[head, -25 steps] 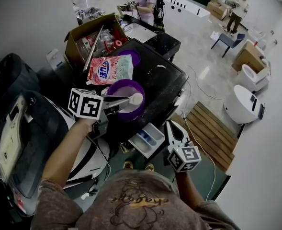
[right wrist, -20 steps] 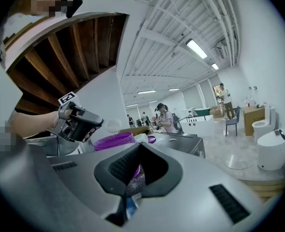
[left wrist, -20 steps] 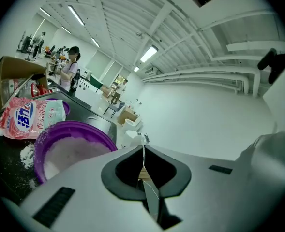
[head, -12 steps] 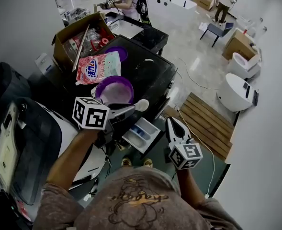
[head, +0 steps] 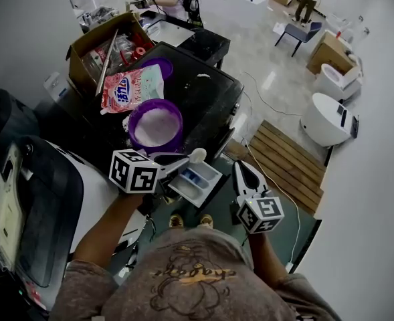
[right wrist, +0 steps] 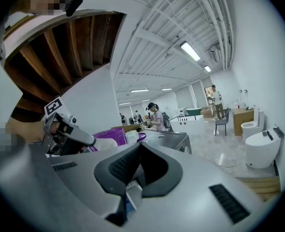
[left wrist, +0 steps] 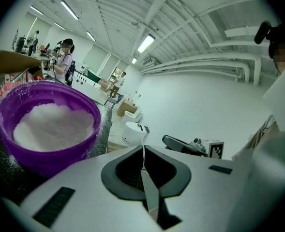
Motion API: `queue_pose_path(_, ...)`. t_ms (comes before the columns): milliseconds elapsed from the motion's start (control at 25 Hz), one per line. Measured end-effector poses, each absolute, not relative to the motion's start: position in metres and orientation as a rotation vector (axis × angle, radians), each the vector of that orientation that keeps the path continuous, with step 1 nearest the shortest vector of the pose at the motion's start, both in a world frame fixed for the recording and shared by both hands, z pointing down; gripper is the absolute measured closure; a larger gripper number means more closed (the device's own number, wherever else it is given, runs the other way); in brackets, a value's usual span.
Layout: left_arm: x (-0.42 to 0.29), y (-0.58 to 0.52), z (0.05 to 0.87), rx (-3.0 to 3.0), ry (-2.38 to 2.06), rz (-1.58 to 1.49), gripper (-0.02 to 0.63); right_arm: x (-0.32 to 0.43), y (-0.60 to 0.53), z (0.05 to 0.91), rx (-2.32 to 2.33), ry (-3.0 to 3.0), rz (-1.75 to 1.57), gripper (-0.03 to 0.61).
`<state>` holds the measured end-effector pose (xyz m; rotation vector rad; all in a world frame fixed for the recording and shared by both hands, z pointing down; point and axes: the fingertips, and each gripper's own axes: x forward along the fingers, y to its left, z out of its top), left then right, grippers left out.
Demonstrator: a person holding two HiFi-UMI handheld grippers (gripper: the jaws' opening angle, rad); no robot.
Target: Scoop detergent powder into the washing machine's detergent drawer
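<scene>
The purple bowl (head: 155,124) of white powder (left wrist: 52,125) stands on the dark washing machine top (head: 210,99), beside a pink and white detergent bag (head: 131,89). My left gripper (head: 178,160) is shut on the thin handle (left wrist: 150,193) of a spoon. The spoon's white head (head: 198,154) hangs just above the far edge of the pulled-out white detergent drawer (head: 195,180). My right gripper (head: 241,169) is shut on nothing, to the right of the drawer and apart from it. In the right gripper view the drawer (right wrist: 130,197) shows below the shut jaws.
A cardboard box (head: 103,52) of odds and ends stands behind the machine. A dark and white appliance (head: 29,199) is on the left. A wooden pallet (head: 287,166) and white toilets (head: 327,122) lie on the floor to the right. People stand in the background.
My left gripper has carried the spoon out of the purple bowl and toward me, to above the open drawer. The right gripper has stayed beside the drawer.
</scene>
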<state>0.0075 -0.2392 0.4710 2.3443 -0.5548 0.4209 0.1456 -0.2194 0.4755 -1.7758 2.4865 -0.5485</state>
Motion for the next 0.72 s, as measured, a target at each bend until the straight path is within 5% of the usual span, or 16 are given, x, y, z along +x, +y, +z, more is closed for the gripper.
queue_pose_path(720, -0.01, -0.201, 0.581, 2.225, -0.689, 0.575, 0.589, 0.134, -0.212, 0.504, -1.776, 2.556, -0.579, 0.575)
